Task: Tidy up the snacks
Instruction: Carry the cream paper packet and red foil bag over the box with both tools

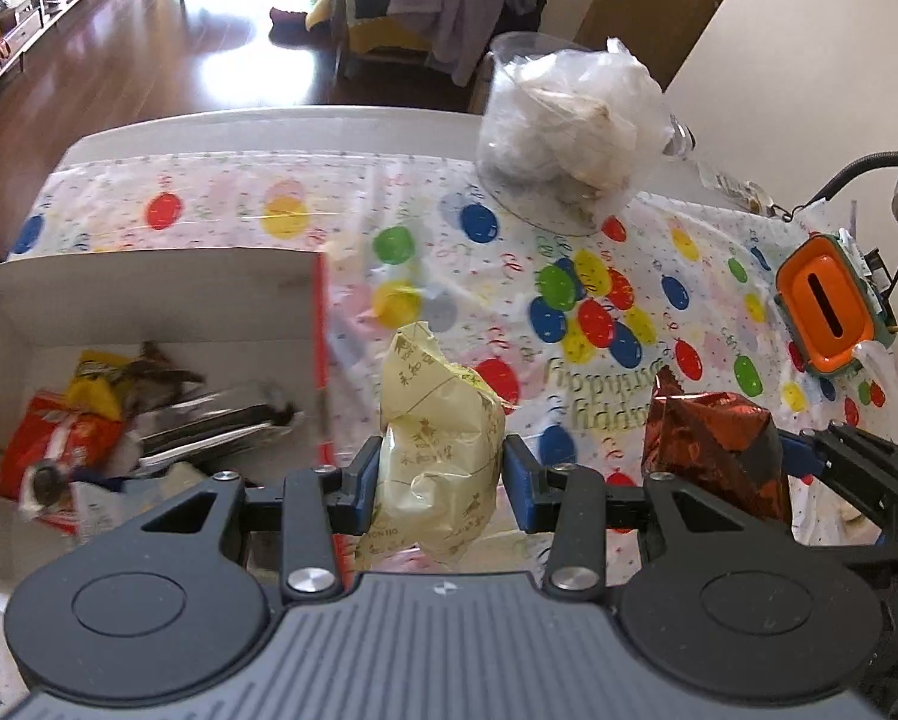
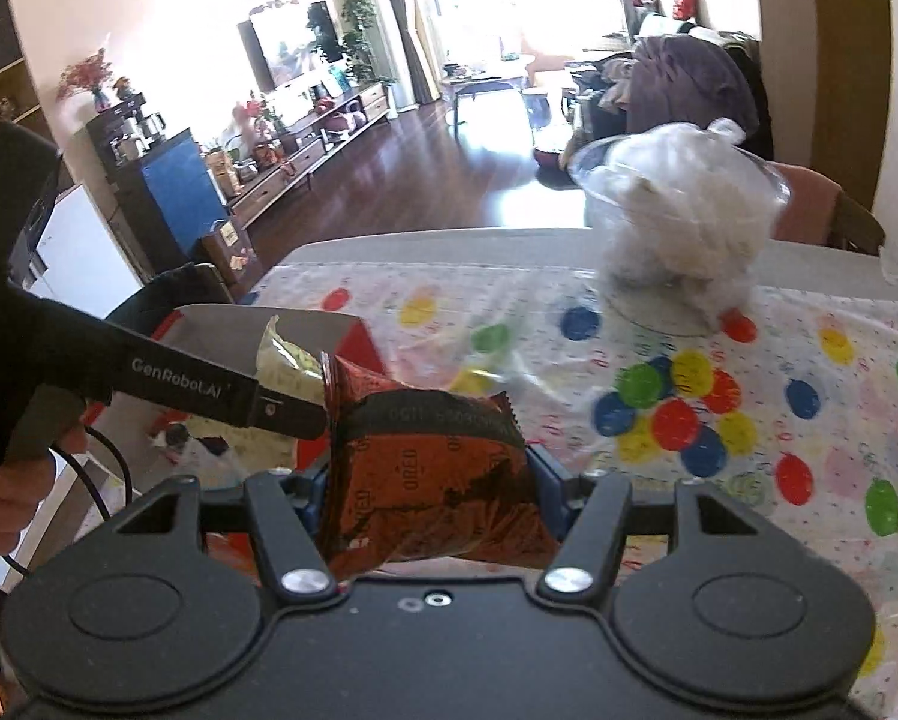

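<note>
- We hold a pale yellow crinkled plastic snack packet (image 1: 443, 450) in our left gripper (image 1: 443, 480), its two blue-padded fingers (image 1: 366, 480) pressed against the packet's lower half from either side.
- The yellow packet stands roughly upright in the left wrist view, long axis running from the gripper body up and away, with its crimped, pointed end (image 1: 413, 339) leaning slightly left, toward the box.
- The packet hangs above the balloon-printed plastic tablecloth (image 1: 568, 276), just to the right of the red outer edge of the open white cardboard box (image 1: 149, 294).
- Inside the box lie several wrappers in a blurred heap: a red packet (image 1: 53, 450), a yellow one (image 1: 98, 387) and a dark shiny one (image 1: 221, 417).
- Our right gripper (image 2: 431, 480) is clamped on a dark red foil Oreo snack packet (image 2: 431, 468), pinched across its width by both fingers.
- The red packet's long axis also runs away from the gripper; its crimped far end (image 2: 341, 378) tilts up and left, close to the tip of the left gripper as seen from the right wrist.
- In the left wrist view the same red packet (image 1: 712, 450) sits to the right of the yellow one, the two apart.
- A clear plastic tub stuffed with white crumpled bags (image 1: 568, 132) stands at the far side of the table.
- An orange rounded container with a dark slot (image 1: 826, 312) sits at the table's right edge.
</note>
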`<state>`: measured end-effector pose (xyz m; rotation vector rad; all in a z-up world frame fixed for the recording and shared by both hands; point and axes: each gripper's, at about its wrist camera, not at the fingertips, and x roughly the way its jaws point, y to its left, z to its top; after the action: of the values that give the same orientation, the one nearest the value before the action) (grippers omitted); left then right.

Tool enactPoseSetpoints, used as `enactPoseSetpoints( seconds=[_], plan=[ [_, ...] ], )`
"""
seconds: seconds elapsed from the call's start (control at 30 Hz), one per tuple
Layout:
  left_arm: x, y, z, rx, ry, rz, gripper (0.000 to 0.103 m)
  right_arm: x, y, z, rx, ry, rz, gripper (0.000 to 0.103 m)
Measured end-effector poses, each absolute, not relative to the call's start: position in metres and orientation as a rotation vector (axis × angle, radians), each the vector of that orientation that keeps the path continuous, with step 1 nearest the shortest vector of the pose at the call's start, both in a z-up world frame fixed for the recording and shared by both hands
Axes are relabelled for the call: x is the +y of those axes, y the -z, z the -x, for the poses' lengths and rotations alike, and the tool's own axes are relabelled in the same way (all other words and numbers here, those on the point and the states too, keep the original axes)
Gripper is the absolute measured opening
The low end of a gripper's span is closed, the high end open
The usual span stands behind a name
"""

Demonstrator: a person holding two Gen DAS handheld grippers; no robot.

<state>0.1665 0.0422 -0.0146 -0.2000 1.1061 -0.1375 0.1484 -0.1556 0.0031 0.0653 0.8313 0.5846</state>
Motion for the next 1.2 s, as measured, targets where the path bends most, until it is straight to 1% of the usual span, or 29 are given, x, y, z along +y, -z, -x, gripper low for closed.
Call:
enactPoseSetpoints(
  seconds=[0.17,0.33,0.7,0.97,1.2],
  plan=[
    [0.081,0.001,-0.154,1.077,0.119,0.209,0.041,-0.118,-0.009,-0.143,0.822,-0.621,-0.045,0.062],
    [0.123,-0.001,-0.143,1.063,0.076,0.213,0.041,-0.075,-0.010,-0.140,0.819,-0.651,-0.020,0.062],
    [0.204,0.022,-0.141,1.092,-0.014,0.200,0.041,0.017,0.008,-0.144,0.836,-0.693,0.104,0.062],
    [0.229,0.050,-0.154,1.119,-0.018,0.157,0.041,0.070,0.037,-0.153,0.856,-0.683,0.233,0.062],
    [0.230,0.068,-0.171,1.157,0.016,0.143,0.041,0.096,0.062,-0.168,0.910,-0.667,0.305,0.062]
  ],
)
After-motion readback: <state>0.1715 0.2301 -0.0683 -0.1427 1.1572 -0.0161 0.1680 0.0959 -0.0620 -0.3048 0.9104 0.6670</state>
